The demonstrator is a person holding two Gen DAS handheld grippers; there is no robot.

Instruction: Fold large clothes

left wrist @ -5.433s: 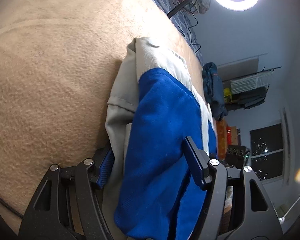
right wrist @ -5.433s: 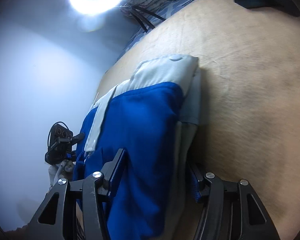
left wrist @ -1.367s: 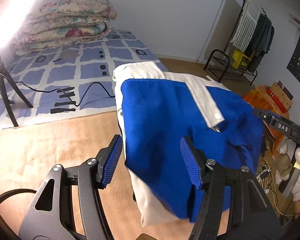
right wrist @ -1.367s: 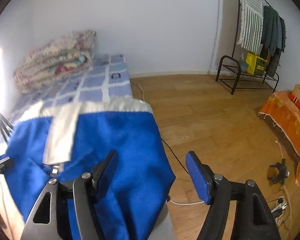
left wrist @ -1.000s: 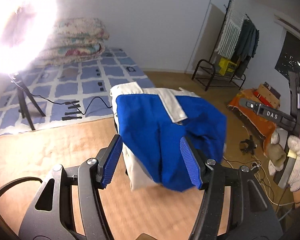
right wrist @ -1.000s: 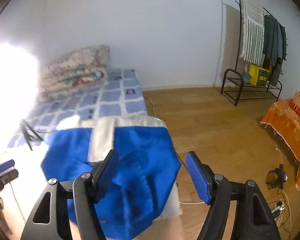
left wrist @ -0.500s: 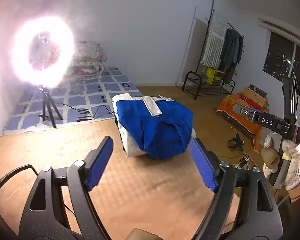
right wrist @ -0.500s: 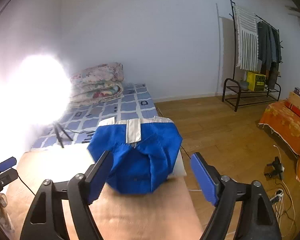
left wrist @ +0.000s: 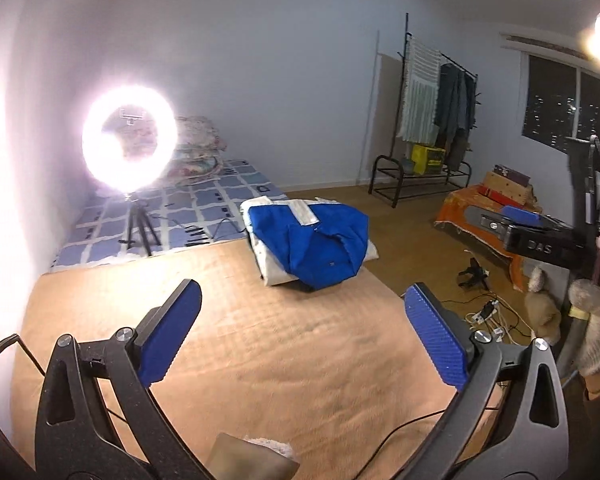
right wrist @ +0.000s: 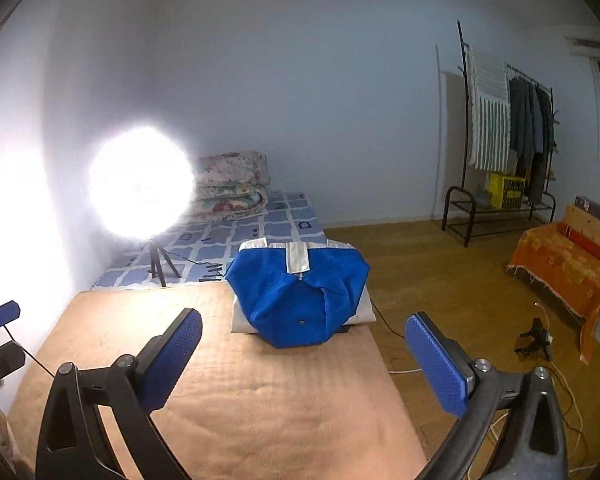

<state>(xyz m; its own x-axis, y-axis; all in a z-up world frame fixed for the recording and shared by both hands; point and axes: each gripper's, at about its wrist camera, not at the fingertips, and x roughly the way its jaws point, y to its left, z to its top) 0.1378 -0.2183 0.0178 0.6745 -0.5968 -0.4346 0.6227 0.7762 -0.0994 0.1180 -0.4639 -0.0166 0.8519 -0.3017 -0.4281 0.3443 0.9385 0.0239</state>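
Observation:
A folded blue and pale grey garment [left wrist: 309, 240] [right wrist: 300, 292] lies at the far end of the tan blanket-covered table [left wrist: 240, 344] [right wrist: 228, 380]. My left gripper [left wrist: 300, 320] hangs well back from it, its jaws opening wide with nothing between them. My right gripper [right wrist: 303, 342] is likewise pulled back, jaws opening wide and empty. At the right edge of the left wrist view, a gloved hand [left wrist: 596, 336] carries the right gripper [left wrist: 540, 232]. The left gripper's blue pad [right wrist: 0, 314] shows at the left edge of the right wrist view.
A bright ring light on a tripod [left wrist: 130, 138] [right wrist: 140, 188] stands beyond the table on a blue checked mattress [left wrist: 172, 212] with folded quilts [right wrist: 232, 184]. A clothes rack [right wrist: 504, 140], an orange-covered bench [right wrist: 564, 264] and cables on the wooden floor [left wrist: 488, 312] lie to the right.
Both grippers let go of the folded garment, opened wide and drew back and up from it. The garment now rests alone at the table's far end.

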